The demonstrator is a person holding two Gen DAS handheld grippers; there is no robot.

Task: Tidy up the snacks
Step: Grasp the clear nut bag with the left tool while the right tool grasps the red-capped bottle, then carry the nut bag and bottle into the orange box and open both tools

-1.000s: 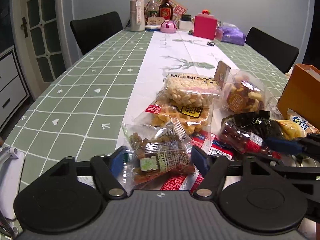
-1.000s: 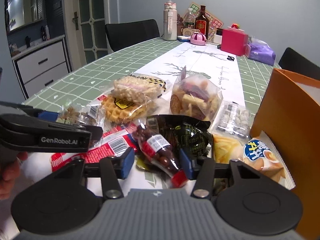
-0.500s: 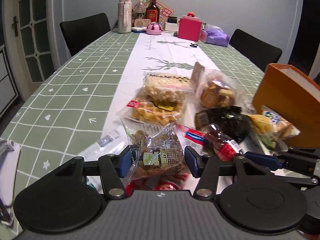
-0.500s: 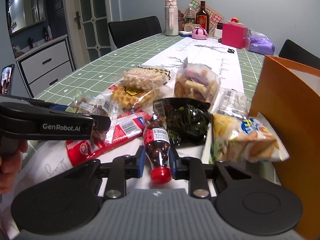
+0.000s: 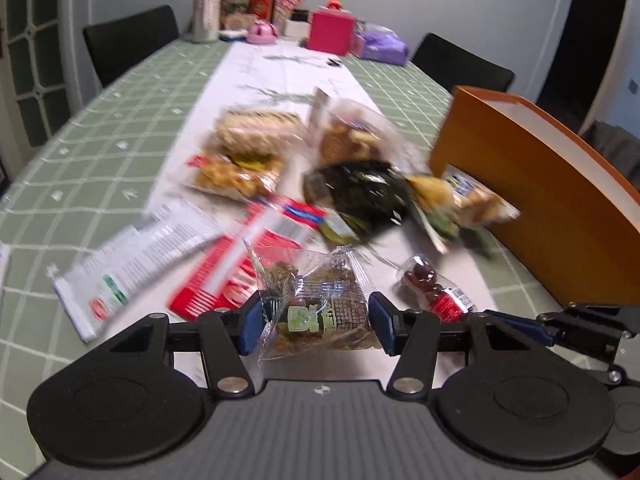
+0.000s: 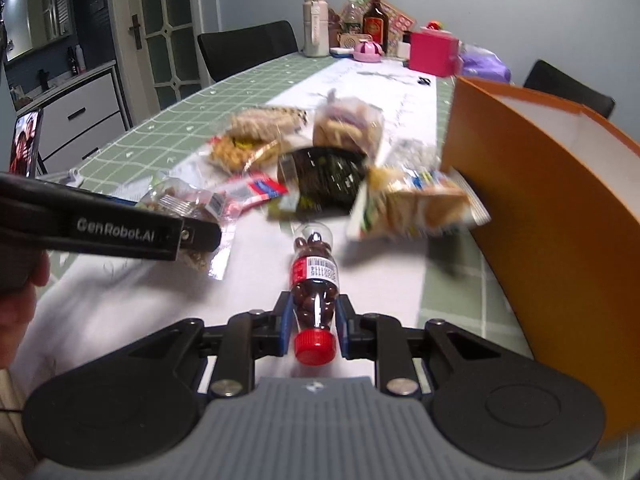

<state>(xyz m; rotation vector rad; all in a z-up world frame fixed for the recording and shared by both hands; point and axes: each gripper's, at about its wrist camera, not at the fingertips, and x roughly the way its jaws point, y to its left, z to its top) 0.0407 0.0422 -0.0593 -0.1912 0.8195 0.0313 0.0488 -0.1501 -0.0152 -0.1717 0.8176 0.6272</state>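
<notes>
My left gripper (image 5: 316, 326) is shut on a clear snack bag (image 5: 318, 308) of brown pieces and holds it above the table. My right gripper (image 6: 314, 322) is shut on a small bottle of chocolate balls (image 6: 314, 280) with a red cap, lifted off the cloth; the bottle also shows in the left wrist view (image 5: 434, 290). An orange box (image 6: 552, 208) stands open at the right, also seen in the left wrist view (image 5: 540, 188). Several snack packs lie in a heap ahead: a black bag (image 6: 324, 176), a cracker pack (image 6: 416, 204), a waffle pack (image 6: 240, 150).
A red wrapper (image 5: 248, 264) and a white wrapper (image 5: 140, 256) lie on the white runner. Bottles (image 6: 316, 20), a pink box (image 6: 434, 54) and a purple bag (image 6: 484, 62) stand at the far end. Black chairs (image 6: 248, 50) flank the table. The left gripper's arm (image 6: 108, 226) crosses the right view.
Both grippers have pulled back and up from the heap with their loads. The bottle has come clear of the black bag. The views are blurred with motion.
</notes>
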